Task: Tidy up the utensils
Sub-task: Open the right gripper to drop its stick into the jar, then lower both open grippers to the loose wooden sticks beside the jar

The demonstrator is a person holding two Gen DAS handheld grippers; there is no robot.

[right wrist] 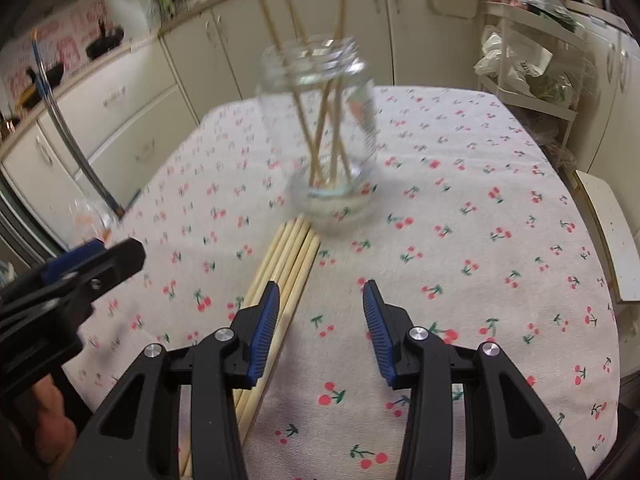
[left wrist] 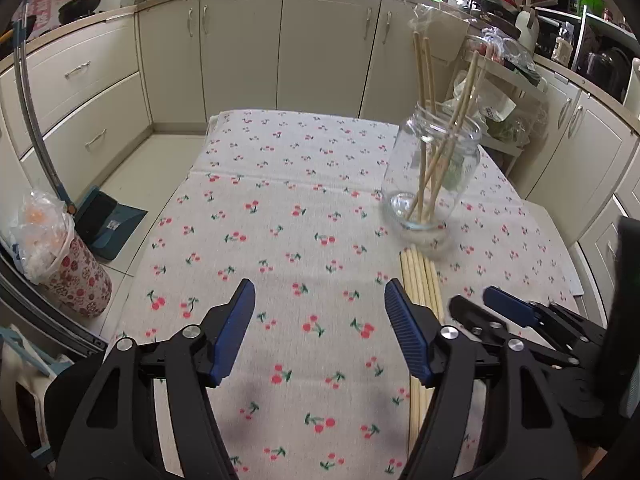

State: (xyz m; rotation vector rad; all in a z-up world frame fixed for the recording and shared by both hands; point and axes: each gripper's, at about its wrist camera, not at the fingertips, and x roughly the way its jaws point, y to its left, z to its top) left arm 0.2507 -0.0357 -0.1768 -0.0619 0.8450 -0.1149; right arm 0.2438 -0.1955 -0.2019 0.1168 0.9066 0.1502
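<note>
A clear glass jar [left wrist: 434, 176] stands on the cherry-print tablecloth [left wrist: 288, 216] and holds several wooden chopsticks [left wrist: 424, 92]. More chopsticks lie in a bundle [left wrist: 420, 280] on the cloth just in front of the jar. My left gripper [left wrist: 320, 300] is open and empty, hovering left of the bundle. In the right wrist view the jar [right wrist: 320, 120] is blurred ahead, the bundle [right wrist: 288, 264] runs under the left finger, and my right gripper [right wrist: 320, 296] is open and empty above the cloth. The right gripper also shows in the left wrist view [left wrist: 492, 308].
Cream kitchen cabinets [left wrist: 280, 48] ring the table. A patterned bin with a plastic bag [left wrist: 64, 256] and a dustpan [left wrist: 108, 220] sit on the floor at left. A wire rack with bags [right wrist: 528, 76] stands at right. A white board [right wrist: 608, 232] lies by the table's right edge.
</note>
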